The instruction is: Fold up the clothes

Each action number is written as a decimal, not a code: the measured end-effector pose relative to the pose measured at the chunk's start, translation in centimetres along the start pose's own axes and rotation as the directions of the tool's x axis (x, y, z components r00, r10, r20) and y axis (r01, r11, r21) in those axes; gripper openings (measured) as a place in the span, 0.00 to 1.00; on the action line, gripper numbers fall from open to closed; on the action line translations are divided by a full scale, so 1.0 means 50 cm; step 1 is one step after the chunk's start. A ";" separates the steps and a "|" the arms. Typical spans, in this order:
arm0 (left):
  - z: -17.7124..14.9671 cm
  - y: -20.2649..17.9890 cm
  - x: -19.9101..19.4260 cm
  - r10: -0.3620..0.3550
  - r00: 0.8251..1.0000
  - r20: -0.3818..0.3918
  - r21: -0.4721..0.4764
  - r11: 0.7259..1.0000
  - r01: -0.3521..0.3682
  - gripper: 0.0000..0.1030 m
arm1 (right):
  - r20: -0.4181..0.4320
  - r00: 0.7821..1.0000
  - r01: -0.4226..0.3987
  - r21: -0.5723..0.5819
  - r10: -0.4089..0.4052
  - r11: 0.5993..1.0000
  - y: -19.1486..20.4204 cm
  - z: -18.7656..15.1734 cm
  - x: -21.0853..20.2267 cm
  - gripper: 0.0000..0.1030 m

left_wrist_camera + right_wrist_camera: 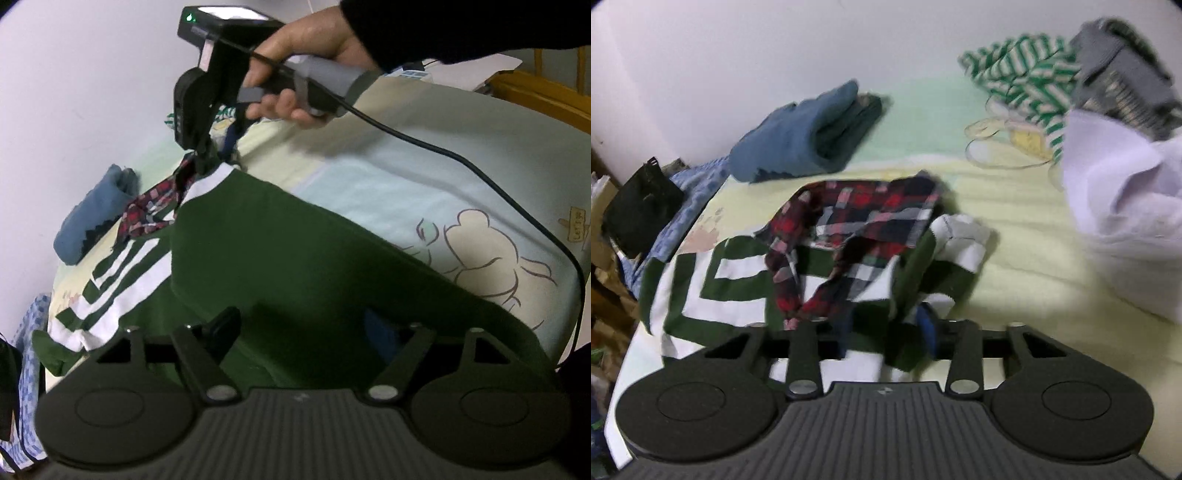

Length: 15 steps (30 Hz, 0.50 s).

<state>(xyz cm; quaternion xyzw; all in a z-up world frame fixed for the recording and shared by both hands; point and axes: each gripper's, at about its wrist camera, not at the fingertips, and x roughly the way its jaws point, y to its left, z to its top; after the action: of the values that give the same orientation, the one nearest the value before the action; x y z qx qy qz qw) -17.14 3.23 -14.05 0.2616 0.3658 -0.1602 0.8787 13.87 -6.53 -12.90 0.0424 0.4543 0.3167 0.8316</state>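
A dark green garment (295, 240) with white stripes lies spread on the bed, and its striped front (738, 284) shows in the right wrist view. My left gripper (304, 328) stands open and wide at its near edge, green fabric lying between the fingers. A hand (306, 40) holds my right gripper (201, 162) at the far white cuff. In its own view the right gripper (886, 332) is shut on bunched green fabric, though the picture is blurred. A red plaid cloth (864, 221) lies crumpled on the green garment, just beside the right fingertips (147, 214).
A folded blue garment (805, 136) sits near the wall. A white garment (1119, 206), a green-striped one (1027, 74) and a grey one (1123, 74) are piled at the right. The right gripper's cable (480, 173) crosses the pale bedsheet (406, 192). A wooden frame (535, 92) stands behind.
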 end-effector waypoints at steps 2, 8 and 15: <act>0.000 0.007 0.002 -0.013 1.000 -0.004 -0.016 1.000 0.013 0.78 | 0.010 0.998 -0.065 0.003 0.065 0.998 0.001 0.010 -0.010 0.13; 0.004 0.022 0.012 -0.043 0.999 -0.017 -0.030 0.999 0.043 0.81 | 0.015 0.996 -0.090 0.027 0.090 0.996 -0.012 0.020 0.008 0.20; 0.010 0.027 0.014 -0.061 0.998 -0.029 -0.031 0.998 0.060 0.82 | -0.003 0.994 -0.111 0.086 0.112 0.990 -0.028 0.029 0.038 0.16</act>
<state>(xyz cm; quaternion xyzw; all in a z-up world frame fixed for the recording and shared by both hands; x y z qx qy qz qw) -15.74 3.96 -13.81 0.2397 0.3888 -0.1773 0.8718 16.44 -6.27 -13.93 0.1021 0.4675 0.3432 0.8082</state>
